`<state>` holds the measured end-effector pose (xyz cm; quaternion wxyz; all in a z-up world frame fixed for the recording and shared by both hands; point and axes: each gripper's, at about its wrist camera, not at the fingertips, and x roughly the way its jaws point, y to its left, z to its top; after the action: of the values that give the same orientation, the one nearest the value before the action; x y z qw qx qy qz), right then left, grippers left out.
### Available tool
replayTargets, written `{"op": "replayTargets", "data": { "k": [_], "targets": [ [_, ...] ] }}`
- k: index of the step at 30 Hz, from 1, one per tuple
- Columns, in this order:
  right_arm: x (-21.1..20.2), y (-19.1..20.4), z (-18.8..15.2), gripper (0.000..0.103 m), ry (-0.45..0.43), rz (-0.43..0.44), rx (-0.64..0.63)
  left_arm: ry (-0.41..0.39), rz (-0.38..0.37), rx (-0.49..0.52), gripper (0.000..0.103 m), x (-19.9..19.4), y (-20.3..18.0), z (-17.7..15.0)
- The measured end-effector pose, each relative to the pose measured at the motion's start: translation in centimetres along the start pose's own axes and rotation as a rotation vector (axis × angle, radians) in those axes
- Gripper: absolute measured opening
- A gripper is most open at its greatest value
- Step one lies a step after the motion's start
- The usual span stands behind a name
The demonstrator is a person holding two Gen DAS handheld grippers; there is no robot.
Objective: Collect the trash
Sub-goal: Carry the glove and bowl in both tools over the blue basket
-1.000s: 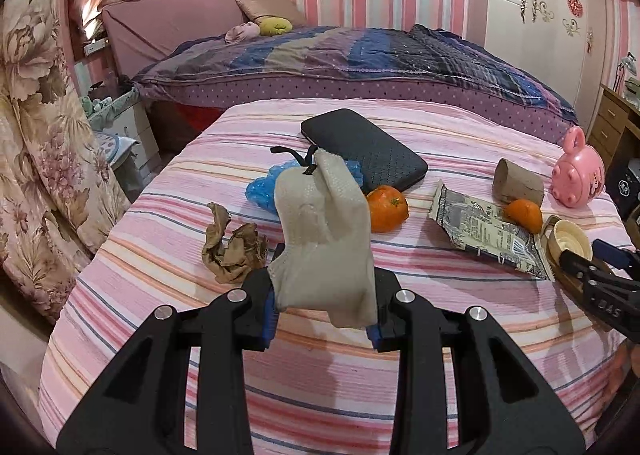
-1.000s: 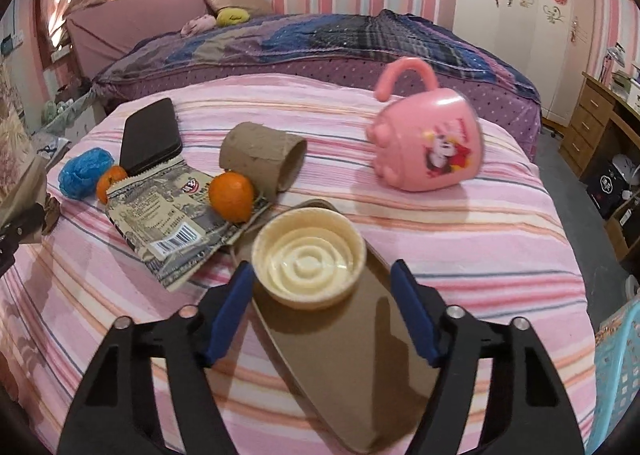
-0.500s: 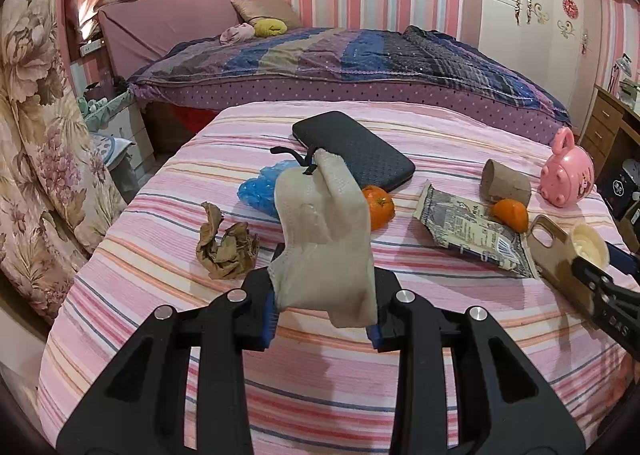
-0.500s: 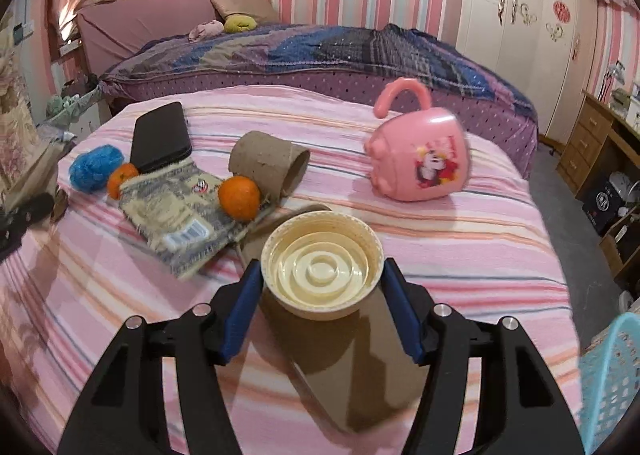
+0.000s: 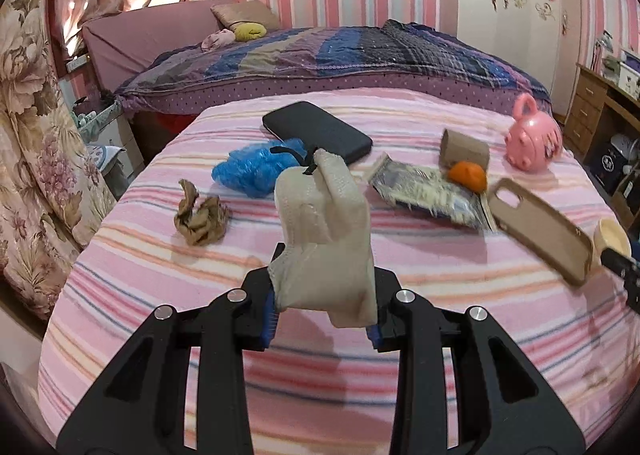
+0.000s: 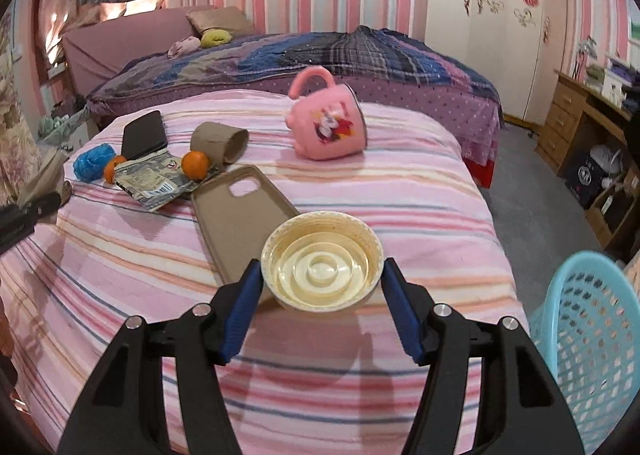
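The pink striped bed (image 5: 168, 255) sits in a pink striped room. The left gripper (image 5: 322, 319) clamps a beige sock (image 5: 324, 239). The right gripper (image 6: 320, 311) squeezes a cream lid (image 6: 320, 261); a blue basket (image 6: 592, 335), maybe on the floor, is at 3 o'clock.

cream cup (image 6: 321, 269): upright, clamped | beige rag (image 5: 326, 245): clamped, upright

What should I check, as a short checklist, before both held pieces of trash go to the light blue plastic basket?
1. Left gripper shut on the beige cloth glove: ok.
2. Right gripper around the round cream plastic cup: ok, jaws just closed in on it.
3. Cup lifted clear of the tan phone case: cannot tell.
4. Light blue plastic basket in view to the right: ok.
5. Basket contents: cannot tell.
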<state>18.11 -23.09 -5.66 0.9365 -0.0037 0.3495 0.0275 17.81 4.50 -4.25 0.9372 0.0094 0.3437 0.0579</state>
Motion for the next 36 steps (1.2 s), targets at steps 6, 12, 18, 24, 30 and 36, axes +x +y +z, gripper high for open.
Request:
{"op": "replayTargets", "data": {
  "k": [6,12,18,24,30,36],
  "targets": [
    [-1.3,-1.7,-0.3,0.060,-0.031,0.028,0.011,-0.005,-0.006,-0.018,0.032,-1.6,-1.4,-1.0],
    [-3.1,-3.5,-0.3,0.060,-0.062,0.023,0.006,-0.061,-0.010,-0.003,0.032,-4.0,-4.7,-1.2],
    [-4.7,-6.3,-0.6,0.060,-0.076,0.002,0.008,-0.068,-0.045,0.040,0.032,-5.0,-9.4,-1.4],
    [-6.7,-12.0,-1.8,0.060,-0.073,-0.047,0.010,-0.074,-0.107,0.087,0.033,-6.2,-15.0,-1.6],
    [-8.2,-18.0,-3.7,0.060,-0.069,-0.107,0.049,-0.077,-0.179,0.145,0.034,-7.2,-21.5,-2.2],
    [-9.1,-23.8,-5.7,0.060,-0.042,-0.190,0.081,-0.048,-0.266,0.208,0.034,-7.7,-28.1,-3.5]
  ]
}}
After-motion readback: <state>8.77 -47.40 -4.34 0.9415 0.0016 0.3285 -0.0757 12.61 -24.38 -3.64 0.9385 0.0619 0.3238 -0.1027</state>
